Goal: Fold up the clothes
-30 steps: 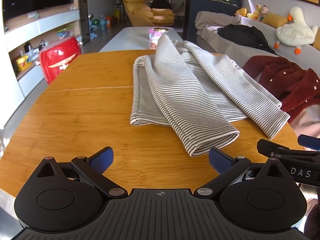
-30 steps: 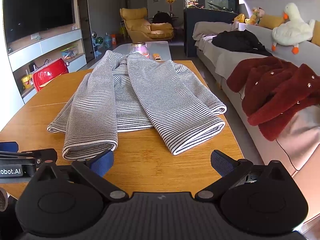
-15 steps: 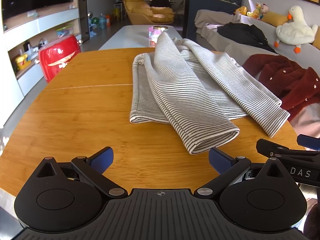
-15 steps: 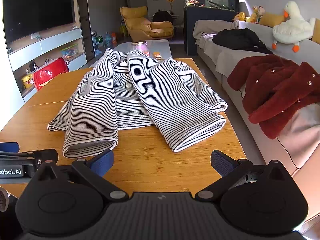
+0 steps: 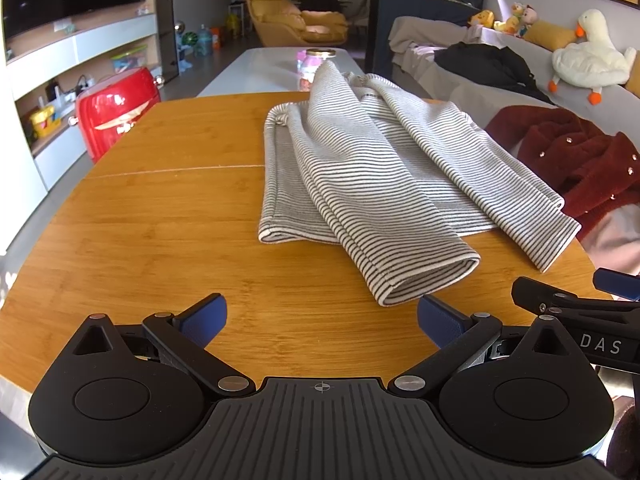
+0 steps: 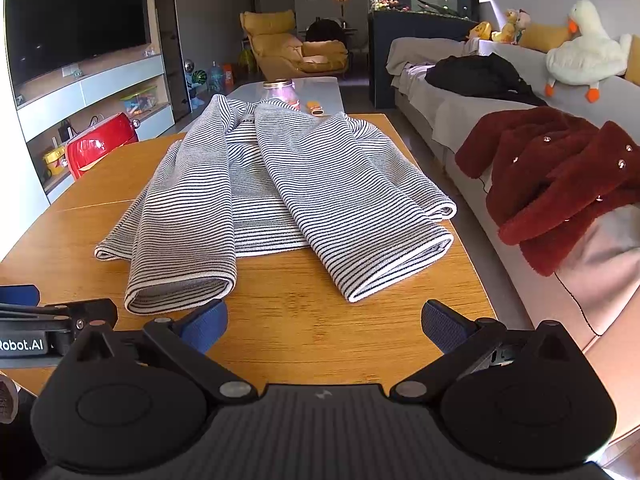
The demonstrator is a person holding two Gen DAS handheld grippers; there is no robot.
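In the left wrist view, the left gripper (image 5: 322, 316) hangs over the near edge of the wooden table (image 5: 160, 220) with its blue-padded fingers (image 5: 204, 314) spread wide and nothing between them. The striped garment (image 5: 372, 184) lies on the table beyond the gripper, toward the table's right half, both sleeves folded in over the body; the nearer sleeve cuff (image 5: 428, 280) rests just ahead of the right-hand finger without touching it. The right gripper (image 5: 576, 304) shows at the table's near right corner. Past the table's right edge a red fuzzy coat (image 5: 580, 160) lies on the sofa. In the right wrist view, the right gripper (image 6: 324, 320) is likewise held apart and empty above the table's (image 6: 320, 328) near edge. The striped garment (image 6: 280, 192) spreads across the table's middle, its two sleeve cuffs pointing toward the gripper; the left cuff (image 6: 180, 292) sits just beside the left-hand finger (image 6: 206, 324). The left gripper's (image 6: 48, 312) finger shows at the table's near left side.
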